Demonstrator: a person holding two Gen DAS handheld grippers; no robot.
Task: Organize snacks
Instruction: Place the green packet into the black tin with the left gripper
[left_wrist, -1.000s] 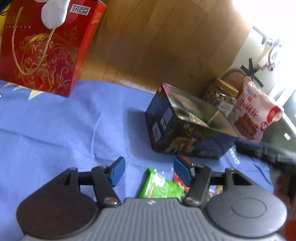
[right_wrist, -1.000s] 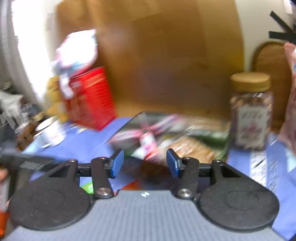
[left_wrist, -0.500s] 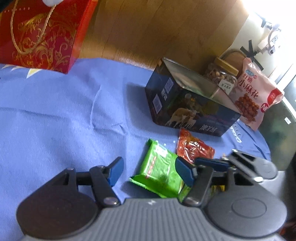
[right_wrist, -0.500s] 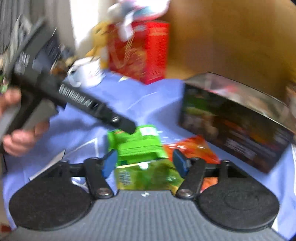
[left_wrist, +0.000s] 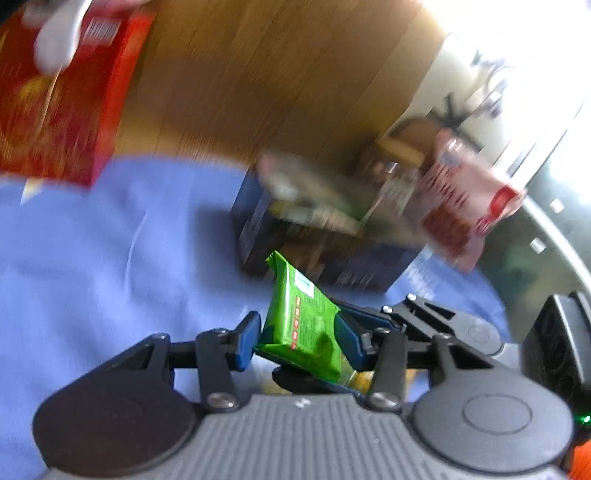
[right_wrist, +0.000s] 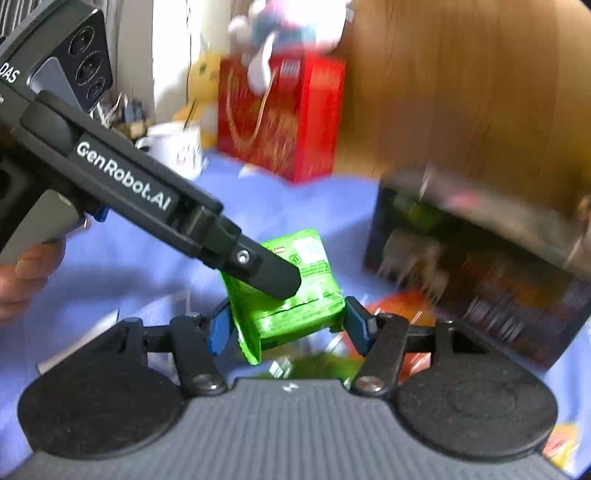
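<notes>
**Two grips on one packet: tearing or a drop is the risk**

Both claws are clamped on the same green packet, which is held up off the cloth in front of the dark box. The jaws of the left gripper have just been closing, and the packet is pinched between its blue pads. The jaws of the right gripper have also just been closing, and the packet's lower sides appear to be pressed by its pads.

If the two hands were drawn apart, the wrapper could be stretched or split. If both grips were let go together, the packet would be dropped onto the orange packet lying just beneath. The soft contents could be crushed by so narrow a left-hand pinch. The box opening is blurred, so its free room cannot be judged; a tilted packet might be caught on its rim.

A creased blue cloth is spread over the surface. A red gift bag is stood at the far edge, with a white mug beside it. A lidded jar and a pink snack bag are seen behind the box, much blurred. A wooden panel forms the backdrop, and strong daylight enters at one side.
</notes>
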